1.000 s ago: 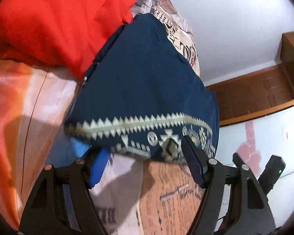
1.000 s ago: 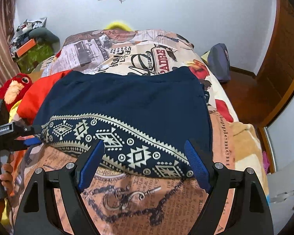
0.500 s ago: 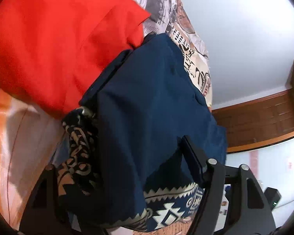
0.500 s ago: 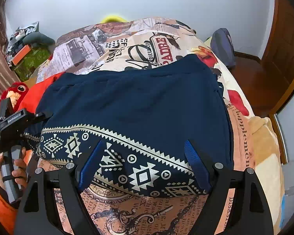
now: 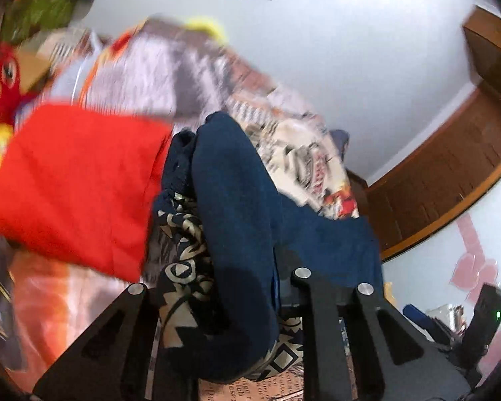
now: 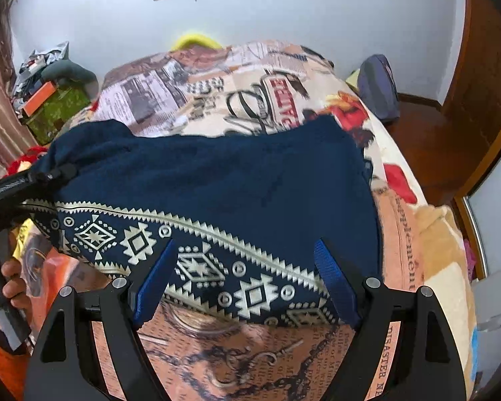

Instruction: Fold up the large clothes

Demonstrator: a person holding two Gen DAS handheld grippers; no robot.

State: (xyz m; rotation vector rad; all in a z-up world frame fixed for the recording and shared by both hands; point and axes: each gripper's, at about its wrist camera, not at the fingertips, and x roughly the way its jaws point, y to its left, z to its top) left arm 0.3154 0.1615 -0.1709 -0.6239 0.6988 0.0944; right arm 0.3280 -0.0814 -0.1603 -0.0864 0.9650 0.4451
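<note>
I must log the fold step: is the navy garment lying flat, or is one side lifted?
One side is lifted. The left gripper pinches the navy garment, raising its left edge; the rest lies spread on the bed.

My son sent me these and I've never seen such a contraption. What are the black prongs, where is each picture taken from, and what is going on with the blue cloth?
No robot here: a person holds a two-finger gripper in each hand, and a wide-angle camera on each looks out along its fingers. That is why black prongs fill the bottom of both pictures.

One picture is from the left gripper. Its fingers are closed on a bunched fold of the navy garment, which has a cream patterned band. Beside it lies a red cloth.

The other is from the right gripper. Its blue-padded fingers stand wide open over the patterned hem, gripping nothing. At the left edge you can see the left gripper pinching the garment's corner, with the person's hand on its handle.

Everything lies on a bed with a printed cover.
</note>
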